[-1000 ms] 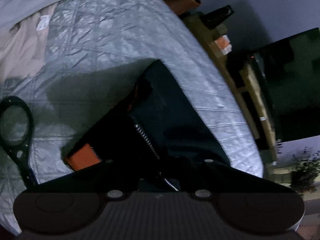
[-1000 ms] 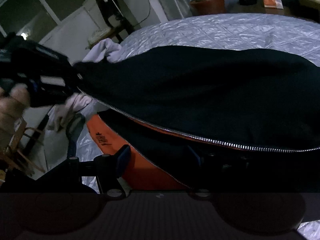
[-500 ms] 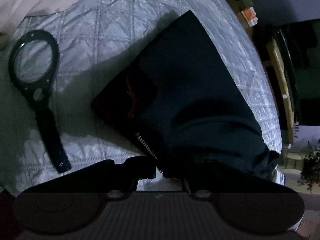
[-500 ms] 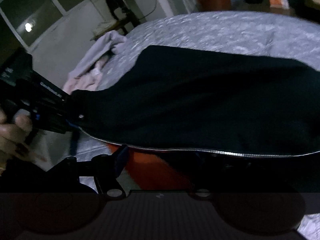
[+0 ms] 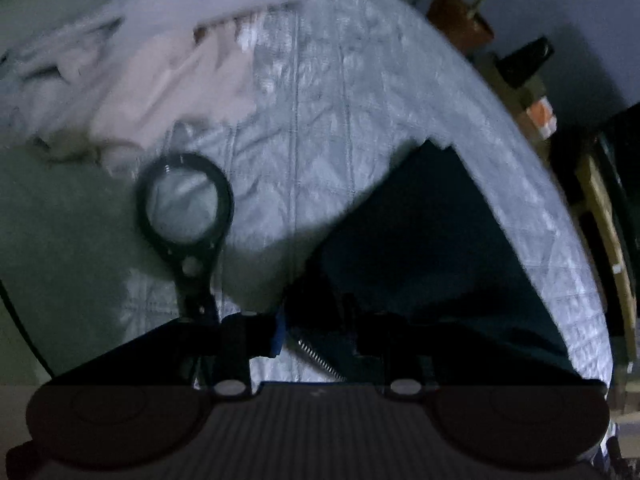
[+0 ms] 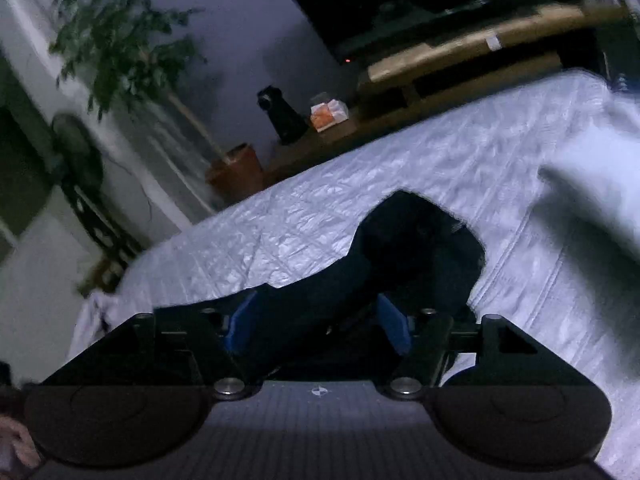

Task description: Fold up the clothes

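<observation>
A dark navy zip jacket (image 5: 432, 248) lies on the quilted silver bedspread (image 5: 344, 120). In the left wrist view my left gripper (image 5: 316, 336) stands open, its fingers apart on either side of the jacket's zipper edge (image 5: 320, 358). In the right wrist view the jacket (image 6: 412, 252) lies folded on the bedspread (image 6: 460, 160). My right gripper (image 6: 316, 328) is open over its near edge, blue pads (image 6: 240, 320) spread wide, dark cloth between them.
A black magnifying glass (image 5: 184, 204) lies on the bedspread left of the jacket. A heap of pale clothes (image 5: 120, 72) sits at the far left. Beyond the bed stand a potted plant (image 6: 236, 172), a low wooden shelf (image 6: 460, 64) and a fan (image 6: 76, 156).
Both grippers held the jacket up by its zipper edge. It has been laid down folded on the bed, and both grippers have opened; the orange lining no longer shows.
</observation>
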The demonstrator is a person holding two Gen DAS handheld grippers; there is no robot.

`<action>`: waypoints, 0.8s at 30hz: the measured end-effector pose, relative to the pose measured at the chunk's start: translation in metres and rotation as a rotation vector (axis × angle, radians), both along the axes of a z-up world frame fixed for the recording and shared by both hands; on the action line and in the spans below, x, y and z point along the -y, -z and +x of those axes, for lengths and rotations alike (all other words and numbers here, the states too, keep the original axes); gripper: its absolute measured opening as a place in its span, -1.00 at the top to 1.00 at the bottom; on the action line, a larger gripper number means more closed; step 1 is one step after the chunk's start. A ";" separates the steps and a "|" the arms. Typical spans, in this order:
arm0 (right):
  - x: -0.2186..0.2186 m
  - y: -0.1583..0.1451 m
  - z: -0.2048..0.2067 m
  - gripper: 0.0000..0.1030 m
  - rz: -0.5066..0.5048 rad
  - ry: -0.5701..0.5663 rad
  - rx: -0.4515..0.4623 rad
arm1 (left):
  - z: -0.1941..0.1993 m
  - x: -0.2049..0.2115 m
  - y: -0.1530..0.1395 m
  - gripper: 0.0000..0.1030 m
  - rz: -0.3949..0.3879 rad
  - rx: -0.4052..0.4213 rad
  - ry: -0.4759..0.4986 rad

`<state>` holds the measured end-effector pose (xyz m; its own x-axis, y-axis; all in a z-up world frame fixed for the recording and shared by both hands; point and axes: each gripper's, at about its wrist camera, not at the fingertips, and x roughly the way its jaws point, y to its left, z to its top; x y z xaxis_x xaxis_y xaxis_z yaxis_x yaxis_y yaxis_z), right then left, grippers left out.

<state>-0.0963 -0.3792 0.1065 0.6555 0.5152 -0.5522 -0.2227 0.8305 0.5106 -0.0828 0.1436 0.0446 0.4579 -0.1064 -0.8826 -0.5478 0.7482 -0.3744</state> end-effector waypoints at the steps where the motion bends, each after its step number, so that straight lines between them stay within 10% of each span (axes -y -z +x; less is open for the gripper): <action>1: -0.003 -0.003 0.004 -0.39 -0.037 -0.024 -0.005 | 0.003 0.008 -0.004 0.49 0.009 0.019 0.005; 5: -0.019 0.012 0.020 -0.34 -0.117 -0.144 -0.107 | 0.030 0.048 -0.015 0.44 -0.020 0.112 0.105; 14: -0.014 0.049 -0.002 -0.41 0.241 -0.049 -0.204 | 0.089 0.136 0.027 0.55 -0.134 0.086 0.364; 19: -0.014 0.063 0.013 -0.51 0.422 0.030 -0.201 | 0.053 0.087 -0.001 0.62 0.053 0.158 0.128; 24: -0.018 0.078 0.021 -0.53 0.307 0.132 -0.253 | 0.035 0.013 -0.020 0.53 0.145 0.177 -0.124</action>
